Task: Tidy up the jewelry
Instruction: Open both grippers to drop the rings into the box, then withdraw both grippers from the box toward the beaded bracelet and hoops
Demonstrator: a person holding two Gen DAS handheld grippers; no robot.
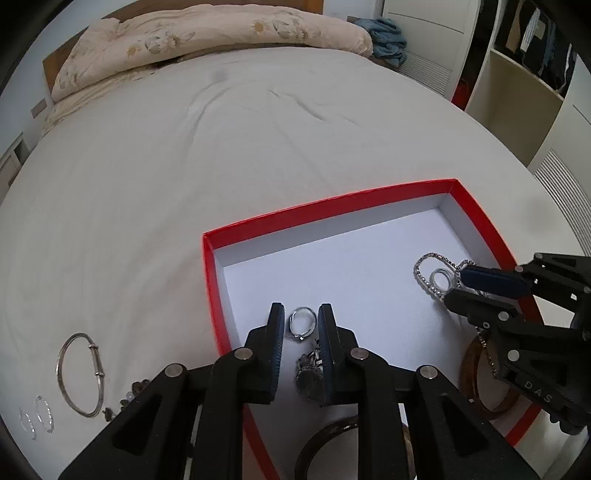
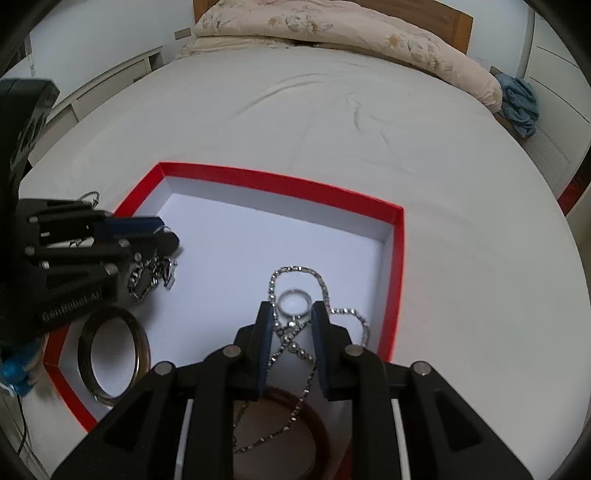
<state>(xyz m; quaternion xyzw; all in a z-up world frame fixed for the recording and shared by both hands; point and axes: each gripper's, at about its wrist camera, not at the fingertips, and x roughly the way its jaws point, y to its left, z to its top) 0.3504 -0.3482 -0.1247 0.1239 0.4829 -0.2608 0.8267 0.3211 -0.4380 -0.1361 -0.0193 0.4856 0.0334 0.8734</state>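
A red-rimmed box (image 1: 332,205) (image 2: 277,181) with a white floor lies on the bed. My left gripper (image 1: 301,314) (image 2: 168,236) is open over its near left part. A thin silver ring (image 1: 303,325) lies between its tips and a dark chunky chain (image 1: 308,373) (image 2: 147,280) beneath them. My right gripper (image 2: 291,308) (image 1: 453,284) is open a little. A wide silver ring (image 2: 293,303) (image 1: 440,278) rests on a sparkling necklace (image 2: 295,273) (image 1: 424,266) between its tips, with slim gaps to the pads. Brown bangles (image 1: 480,391) (image 2: 110,354) also lie inside.
On the sheet left of the box lie a silver bangle (image 1: 79,373), two small hoops (image 1: 37,421) and some beads (image 1: 133,391). A folded floral quilt (image 1: 207,33) lies at the head of the bed, with a blue cloth (image 1: 388,37) and open shelves (image 1: 517,103) to the right.
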